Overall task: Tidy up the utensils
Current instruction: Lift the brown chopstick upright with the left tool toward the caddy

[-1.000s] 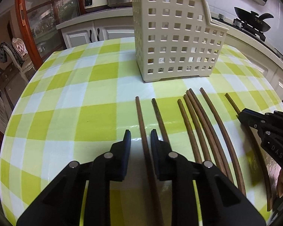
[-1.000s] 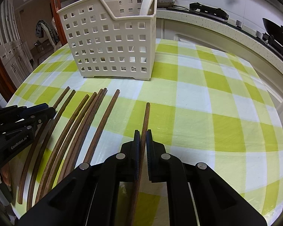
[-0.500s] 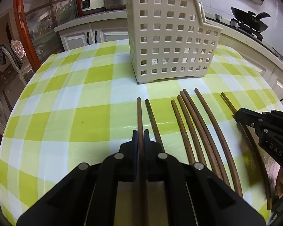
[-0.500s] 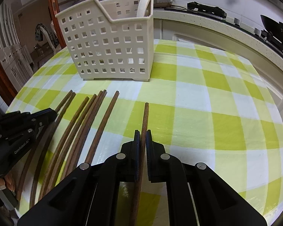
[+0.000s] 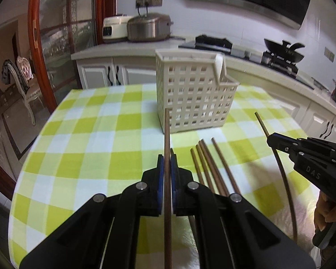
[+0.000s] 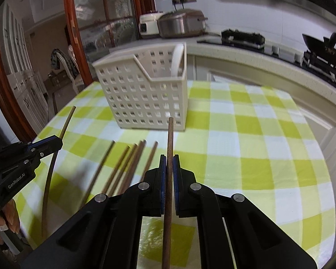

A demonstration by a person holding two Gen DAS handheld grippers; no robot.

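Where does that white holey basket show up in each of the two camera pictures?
Left wrist view: the basket stands just right of centre, behind the tip of the chopstick held by the left tool.
Right wrist view: the basket sits left of centre, in the upper middle.
Shared landmark: the silver cooker on the counter behind it.

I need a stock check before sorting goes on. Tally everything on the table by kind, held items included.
Chopsticks lying on the tablecloth: 5
Chopsticks held, one in the left gripper, one in the right gripper: 2
Perforated basket: 1
White utensil handle standing in the basket: 1
Total: 9
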